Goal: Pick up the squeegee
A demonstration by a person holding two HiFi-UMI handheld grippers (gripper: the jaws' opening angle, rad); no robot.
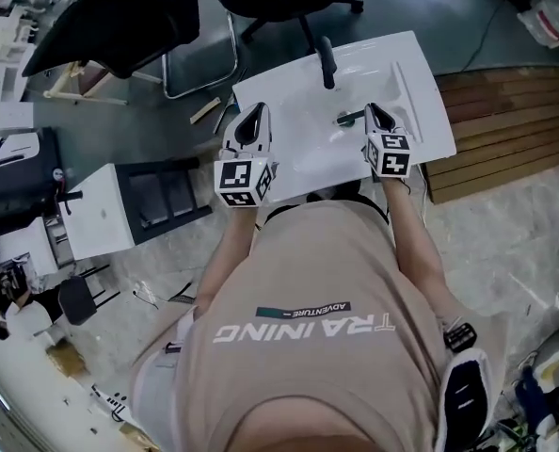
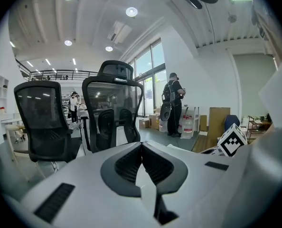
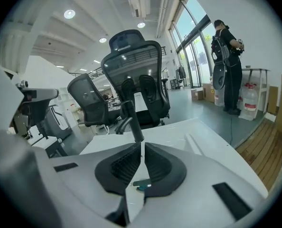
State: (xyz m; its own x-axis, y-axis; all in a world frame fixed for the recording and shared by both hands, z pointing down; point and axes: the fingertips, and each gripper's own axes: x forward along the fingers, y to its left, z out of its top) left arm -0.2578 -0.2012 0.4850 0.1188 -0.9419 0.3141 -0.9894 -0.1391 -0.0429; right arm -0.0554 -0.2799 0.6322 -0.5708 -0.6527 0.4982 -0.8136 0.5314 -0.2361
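Left tool (image 2: 141, 144) and right tool (image 3: 142, 144) are both pressed together, pinching nothing. Just ahead of the right tool, the squeegee (image 1: 348, 118) lies crosswise on the white surface (image 1: 421, 102). The jaws mostly hide it in the right gripper view, and I cannot tell its blade end.

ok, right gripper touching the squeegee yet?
Cannot tell. Head view puts the shut right gripper close beside the squeegee, but neither view shows contact or gap plainly.
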